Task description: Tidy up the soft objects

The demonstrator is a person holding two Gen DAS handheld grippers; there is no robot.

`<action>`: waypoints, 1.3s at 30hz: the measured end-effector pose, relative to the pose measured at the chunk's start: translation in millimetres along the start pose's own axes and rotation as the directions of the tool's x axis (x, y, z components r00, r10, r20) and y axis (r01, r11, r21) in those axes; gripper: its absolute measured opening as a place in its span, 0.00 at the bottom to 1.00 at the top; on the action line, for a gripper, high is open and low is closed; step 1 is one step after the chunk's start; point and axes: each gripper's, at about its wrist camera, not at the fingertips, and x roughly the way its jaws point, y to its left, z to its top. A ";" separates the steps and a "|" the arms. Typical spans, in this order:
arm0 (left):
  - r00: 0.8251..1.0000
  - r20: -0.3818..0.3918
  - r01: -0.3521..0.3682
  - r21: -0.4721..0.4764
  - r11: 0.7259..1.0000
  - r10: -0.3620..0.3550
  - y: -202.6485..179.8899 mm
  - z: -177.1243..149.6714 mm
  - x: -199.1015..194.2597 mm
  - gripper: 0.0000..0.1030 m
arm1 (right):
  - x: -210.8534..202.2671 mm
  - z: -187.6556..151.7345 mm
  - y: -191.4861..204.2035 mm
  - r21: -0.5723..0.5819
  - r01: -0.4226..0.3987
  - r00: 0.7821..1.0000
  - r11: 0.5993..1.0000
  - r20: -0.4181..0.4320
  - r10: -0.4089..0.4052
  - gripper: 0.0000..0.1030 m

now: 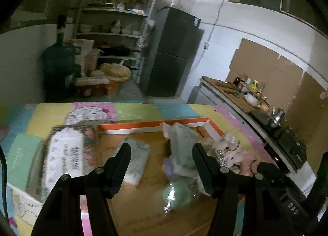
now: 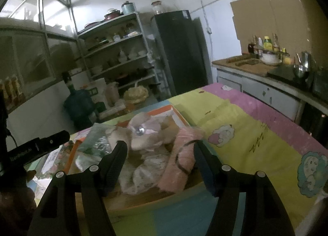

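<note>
A shallow cardboard box with an orange and white rim (image 1: 143, 125) sits on a colourful mat and holds soft items. In the left wrist view it holds a pale tissue pack (image 1: 137, 159), a green ball in clear wrap (image 1: 178, 195), a crumpled clear bag (image 1: 180, 143) and a pink plush toy (image 1: 229, 152). My left gripper (image 1: 162, 166) is open above the box, holding nothing. My right gripper (image 2: 160, 164) is open over the box (image 2: 164, 113), above a pink fluffy cloth (image 2: 180, 166), a wrapped pale bundle (image 2: 149, 172) and the plush toy (image 2: 143, 133).
A flowered tissue pack (image 1: 67, 154) and a green pack (image 1: 22, 154) lie left of the box on the mat (image 2: 256, 133). Behind stand a shelf rack (image 1: 114, 22), a dark fridge (image 1: 172, 51), a water jug (image 1: 57, 65) and a counter with bottles (image 2: 266, 65).
</note>
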 end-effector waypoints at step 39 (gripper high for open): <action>0.853 0.237 -0.471 -0.031 0.882 0.464 61.3 -78.6 -179.7 0.60 | -75.3 -50.1 173.8 -0.276 -0.111 0.992 0.955 0.033 0.125 0.72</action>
